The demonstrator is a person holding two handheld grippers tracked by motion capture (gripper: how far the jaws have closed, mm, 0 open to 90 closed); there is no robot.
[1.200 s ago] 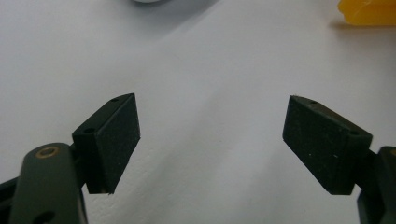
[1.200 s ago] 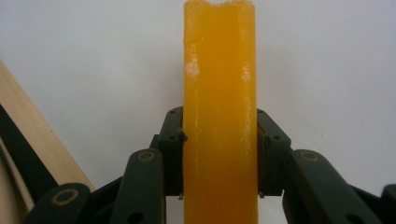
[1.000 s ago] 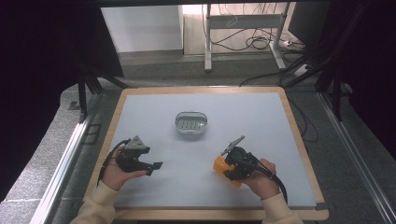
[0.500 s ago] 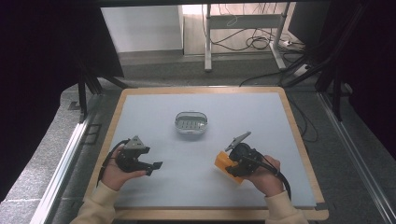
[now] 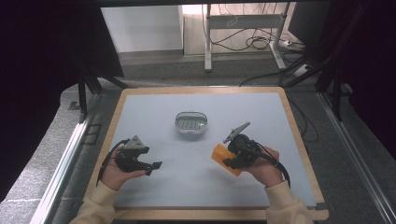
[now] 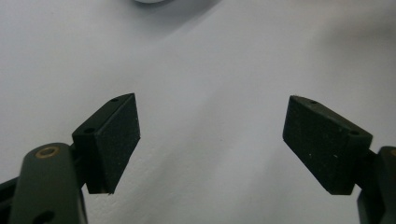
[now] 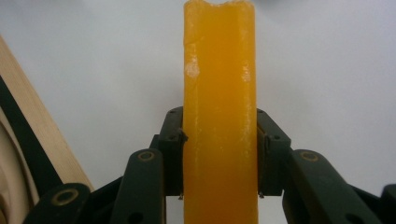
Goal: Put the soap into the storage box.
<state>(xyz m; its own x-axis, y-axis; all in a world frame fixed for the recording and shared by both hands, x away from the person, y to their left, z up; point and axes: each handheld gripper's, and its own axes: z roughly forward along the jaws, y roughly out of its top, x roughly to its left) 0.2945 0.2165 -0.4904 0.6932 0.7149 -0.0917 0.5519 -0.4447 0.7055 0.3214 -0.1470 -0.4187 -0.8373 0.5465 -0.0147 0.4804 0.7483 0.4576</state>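
The right tongs (image 5: 227, 161) are clamped on an orange block (image 5: 224, 158), a soft-looking slab that may be a sponge, held off the desk (image 5: 196, 186) toward its right edge and nearer the front edge than the back. In the right gripper view the block (image 7: 219, 121) stands up between the two pads, which press on its broad faces low down, so most of its length juts out past the grip. The left tongs (image 5: 152, 165) sit near the left front of the desk with their jaws wide apart and nothing between them, as the left gripper view (image 6: 210, 140) confirms. A small oval dish (image 5: 191, 122) with a slotted insert rests near the middle of the desk, well apart from both hands, and looks the likely place for the block. To do the carry well, I would keep the squeeze steady, since a soft block held by one end can flex or swing, and bring it over the dish with its long side lined up with the dish's long axis before lowering. Letting go only once the block touches the insert should stop it bouncing out. No brand, label or writing is readable on the block, the dish or the desk.
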